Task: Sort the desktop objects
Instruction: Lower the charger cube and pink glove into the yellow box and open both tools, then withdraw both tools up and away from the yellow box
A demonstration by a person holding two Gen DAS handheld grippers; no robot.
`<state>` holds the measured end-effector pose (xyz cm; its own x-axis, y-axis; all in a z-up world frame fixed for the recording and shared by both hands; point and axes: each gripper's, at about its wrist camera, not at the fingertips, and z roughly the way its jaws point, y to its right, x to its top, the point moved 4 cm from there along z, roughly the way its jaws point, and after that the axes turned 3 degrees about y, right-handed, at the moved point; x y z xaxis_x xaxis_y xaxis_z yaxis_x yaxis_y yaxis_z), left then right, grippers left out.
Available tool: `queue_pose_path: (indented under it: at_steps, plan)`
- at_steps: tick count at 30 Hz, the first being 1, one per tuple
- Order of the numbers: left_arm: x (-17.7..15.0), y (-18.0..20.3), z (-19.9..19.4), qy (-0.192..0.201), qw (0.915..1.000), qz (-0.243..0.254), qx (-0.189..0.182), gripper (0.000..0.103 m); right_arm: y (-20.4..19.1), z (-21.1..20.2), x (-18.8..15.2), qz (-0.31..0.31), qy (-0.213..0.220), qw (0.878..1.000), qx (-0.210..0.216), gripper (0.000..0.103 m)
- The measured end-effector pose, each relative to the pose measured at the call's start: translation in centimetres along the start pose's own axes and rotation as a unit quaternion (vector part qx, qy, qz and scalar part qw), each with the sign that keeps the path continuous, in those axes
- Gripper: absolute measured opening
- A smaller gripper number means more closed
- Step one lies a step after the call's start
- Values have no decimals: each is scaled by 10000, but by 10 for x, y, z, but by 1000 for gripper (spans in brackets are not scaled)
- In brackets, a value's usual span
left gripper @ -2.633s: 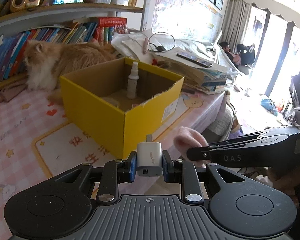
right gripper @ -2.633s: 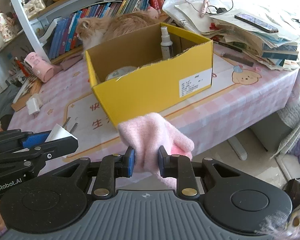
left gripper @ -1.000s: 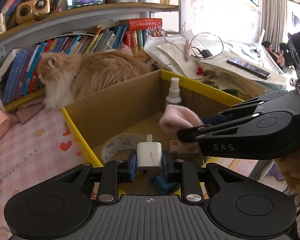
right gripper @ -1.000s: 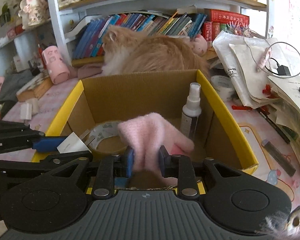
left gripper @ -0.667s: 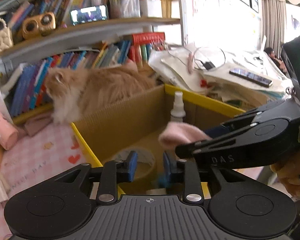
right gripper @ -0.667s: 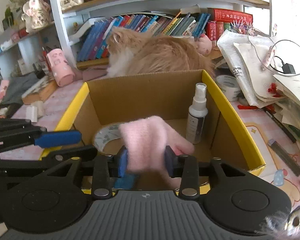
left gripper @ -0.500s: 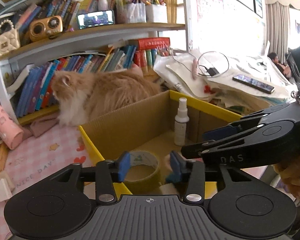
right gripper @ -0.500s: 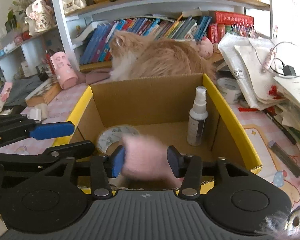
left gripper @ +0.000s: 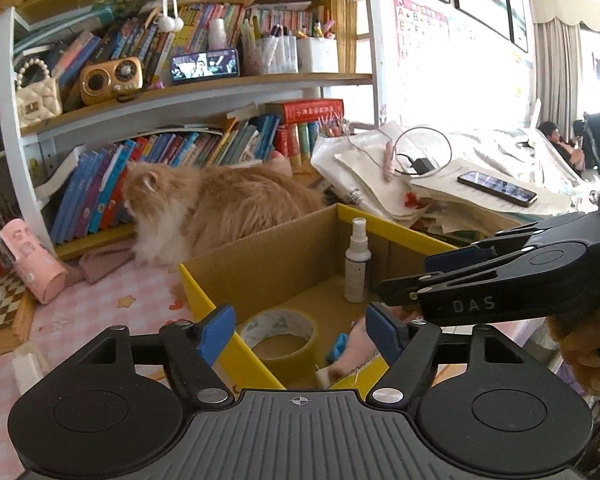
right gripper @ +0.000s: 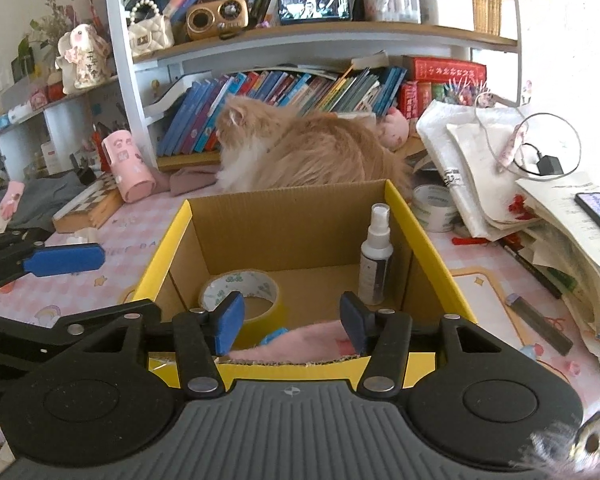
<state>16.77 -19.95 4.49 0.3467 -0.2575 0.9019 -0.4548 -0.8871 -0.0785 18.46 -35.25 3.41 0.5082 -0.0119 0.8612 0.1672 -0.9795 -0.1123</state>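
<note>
— Pink glove (right gripper: 300, 344) lying flat in the yellow box (right gripper: 432, 248), at the near wall, just beside the tape roll (right gripper: 240, 292), long axis running across the box. Spray bottle (right gripper: 376, 260) upright at the far right corner.

— And the tools?

— Right tool (right gripper: 292, 322) straight above the glove, jaws opening, nothing between them. Left tool (left gripper: 300, 330) likewise opening and empty, poised over the box's near-left rim.

— Next pick?

— Probably something loose on the counter (right gripper: 480, 280). Dark stick (right gripper: 538, 322) lying right of the box, pointing away at a slant; nearer the right tool.
</note>
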Motion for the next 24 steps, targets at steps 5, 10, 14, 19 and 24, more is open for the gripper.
queue_pose_path:
  at_steps: [5, 10, 14, 19, 24]
  plan:
    - [-2, -4, -12, 99, 9999, -16, 58, 83, -3, -15, -2, -86, 167, 9997, -182, 53]
    - [-8, -10, -20, 40, 10000, -32, -22, 86, -5, -29, -11, 56, 221, 9988, -443, 55]
    - [-14, -16, -26, -39, 10000, 30, -78, 90, -11, -35, -22, 257, 132, 9975, -650, 55]
    - [-27, -29, -34, -190, 9997, -28, -124, 91, -25, -39, -38, 438, -48, 9957, -818, 56]
    - [-43, -39, -44, -362, 9992, 12, -188, 91, -44, -42, -53, 574, -216, 9939, -915, 56]
